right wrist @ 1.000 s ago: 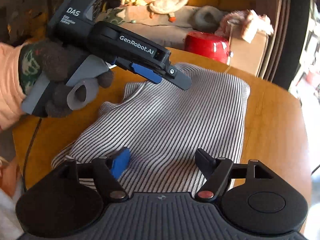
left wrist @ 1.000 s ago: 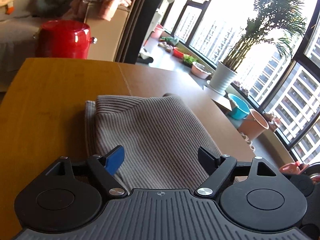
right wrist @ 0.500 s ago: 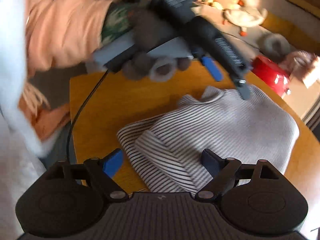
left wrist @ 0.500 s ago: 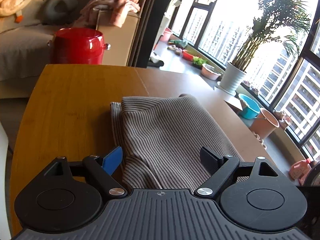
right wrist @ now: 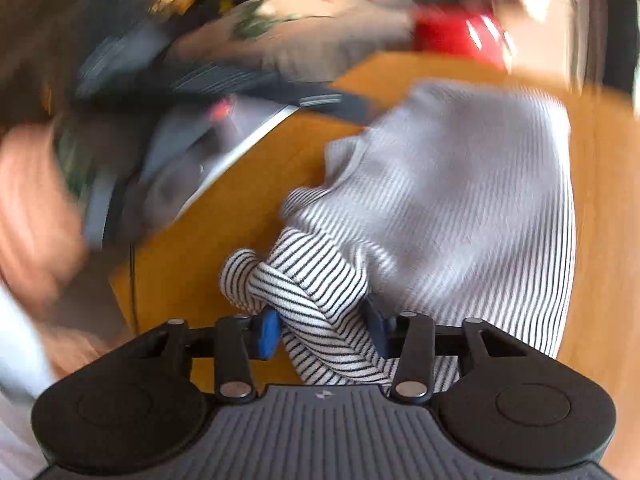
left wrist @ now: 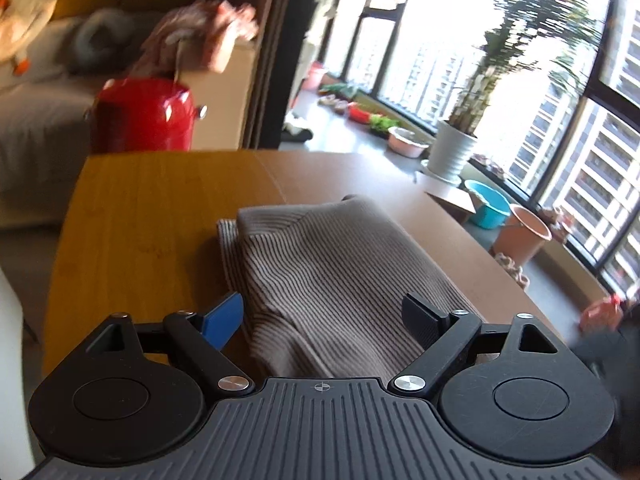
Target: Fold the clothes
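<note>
A folded grey-and-white striped garment (left wrist: 340,256) lies on the wooden table (left wrist: 152,208). My left gripper (left wrist: 322,316) hovers over its near end, jaws wide and still opening, the pads clear of the cloth. In the right wrist view, a bunched end of the same striped garment (right wrist: 460,200) sits between the blue pads of my right gripper (right wrist: 322,332). Its jaws are closing and both pads touch the cloth. The left gripper body (right wrist: 240,92) and the gloved hand (right wrist: 168,184) holding it show as a blur at upper left.
A red pot (left wrist: 144,116) stands beyond the table's far edge, in front of a sofa. Plants, tubs and buckets line the window on the right. A cable (right wrist: 132,280) hangs over the table's near left edge. Bare wood (right wrist: 224,216) lies left of the garment.
My right gripper has dropped to the garment's near end and closed around a bunch of striped cloth. My left gripper has pulled back and opened wider.
</note>
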Demonstrator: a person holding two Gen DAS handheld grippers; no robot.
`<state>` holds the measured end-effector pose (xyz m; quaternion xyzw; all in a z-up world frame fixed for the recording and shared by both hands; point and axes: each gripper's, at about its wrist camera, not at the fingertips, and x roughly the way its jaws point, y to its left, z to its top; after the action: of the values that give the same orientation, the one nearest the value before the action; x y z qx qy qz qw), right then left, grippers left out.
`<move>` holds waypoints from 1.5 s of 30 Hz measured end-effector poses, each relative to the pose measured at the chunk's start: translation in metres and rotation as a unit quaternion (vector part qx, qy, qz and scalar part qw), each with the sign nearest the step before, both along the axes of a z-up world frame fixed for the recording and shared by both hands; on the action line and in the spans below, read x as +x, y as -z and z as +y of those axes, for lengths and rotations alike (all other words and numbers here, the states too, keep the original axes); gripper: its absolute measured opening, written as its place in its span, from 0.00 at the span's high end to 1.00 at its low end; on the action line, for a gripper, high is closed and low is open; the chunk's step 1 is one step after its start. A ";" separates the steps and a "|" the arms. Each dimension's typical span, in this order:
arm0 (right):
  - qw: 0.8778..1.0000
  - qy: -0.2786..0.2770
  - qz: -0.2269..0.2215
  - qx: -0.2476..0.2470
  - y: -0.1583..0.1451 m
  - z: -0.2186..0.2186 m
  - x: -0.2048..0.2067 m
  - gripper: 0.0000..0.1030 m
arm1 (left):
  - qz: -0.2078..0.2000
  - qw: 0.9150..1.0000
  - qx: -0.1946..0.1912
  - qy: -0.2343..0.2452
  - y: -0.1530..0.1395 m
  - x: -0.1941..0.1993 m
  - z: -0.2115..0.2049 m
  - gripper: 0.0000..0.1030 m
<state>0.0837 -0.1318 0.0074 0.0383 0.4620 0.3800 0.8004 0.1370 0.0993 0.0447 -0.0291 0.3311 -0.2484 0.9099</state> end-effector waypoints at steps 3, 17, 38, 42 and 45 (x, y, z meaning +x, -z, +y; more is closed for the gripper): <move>0.998 0.025 0.047 0.045 0.008 -0.014 0.009 0.60 | -0.019 0.998 0.026 0.059 -0.006 -0.025 0.006 0.07; 0.999 0.030 0.023 0.037 -0.007 -0.018 0.000 0.60 | -0.124 0.937 0.214 0.246 0.046 -0.088 -0.076 0.24; 0.941 -0.047 -0.301 -0.148 -0.026 -0.006 -0.073 0.77 | 0.057 0.987 -0.086 0.124 0.005 -0.004 0.017 0.08; 0.953 -0.049 -0.273 -0.120 -0.057 -0.013 -0.070 0.78 | 0.065 0.992 -0.100 0.051 0.010 0.038 0.023 0.26; 0.953 -0.050 -0.280 -0.108 -0.086 -0.011 -0.060 0.79 | 0.104 0.989 -0.094 0.049 0.035 0.064 0.008 0.49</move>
<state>0.0237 -0.1428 0.0930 -0.1799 0.2593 0.3630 0.8767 0.2007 0.1073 0.0094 -0.1239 0.4000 -0.3182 0.8505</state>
